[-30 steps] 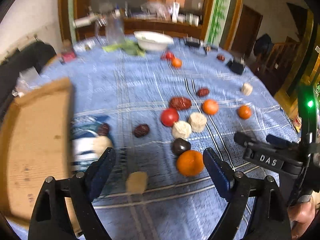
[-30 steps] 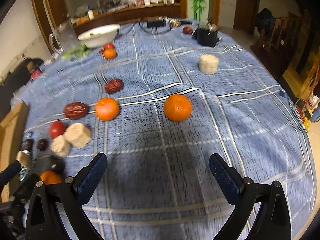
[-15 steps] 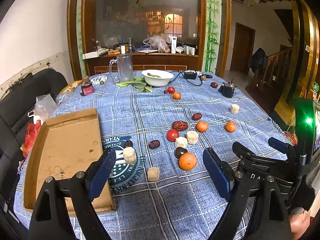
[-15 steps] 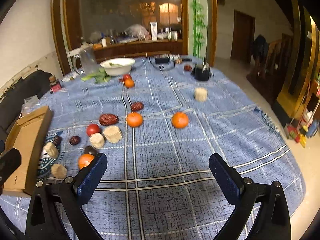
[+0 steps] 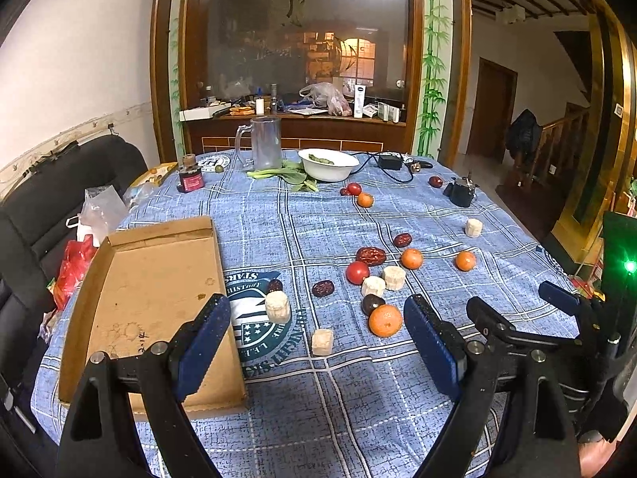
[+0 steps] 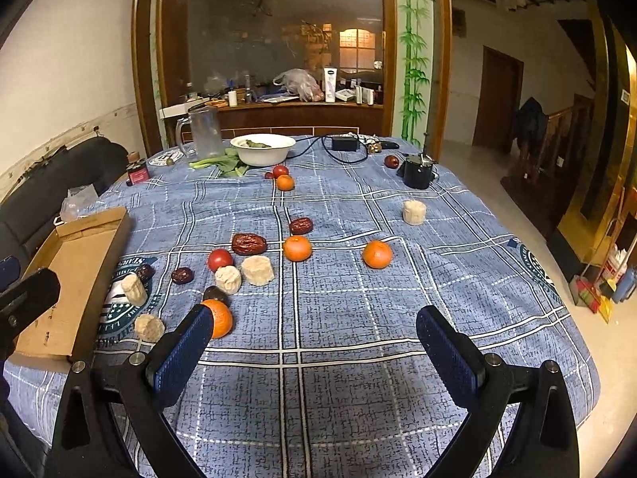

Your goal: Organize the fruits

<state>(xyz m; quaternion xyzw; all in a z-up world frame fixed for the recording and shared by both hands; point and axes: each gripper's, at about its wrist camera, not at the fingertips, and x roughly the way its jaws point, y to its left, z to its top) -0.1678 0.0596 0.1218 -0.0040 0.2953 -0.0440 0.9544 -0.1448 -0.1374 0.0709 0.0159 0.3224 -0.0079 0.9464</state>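
Cardboard tray (image 5: pixel 151 286) lies flat at the left edge of the tabletop (image 5: pixel 338 231), and it's bare inside, nothing in it. White bowl (image 5: pixel 328 164) at the far end holds some green leaves, with more greens lying beside it next to a clear pitcher (image 5: pixel 262 142).

The fruits are all out on the blue checked cloth: nearest orange (image 5: pixel 385 320) touching a dark plum (image 5: pixel 372 303), a tomato (image 5: pixel 357 272) beside two pale chunks, wrinkled red dates (image 5: pixel 371 255) and two more oranges further right. One pale chunk (image 5: pixel 277 306) sits on the cloth's printed emblem, just beside the tray.

Left tongs (image 5: pixel 316 352) spread wide, holding nothing. Right tongs (image 6: pixel 314 352) also wide and empty, hovering over bare cloth. Behind, a wooden counter under a glass partition, and a dark sofa at left.
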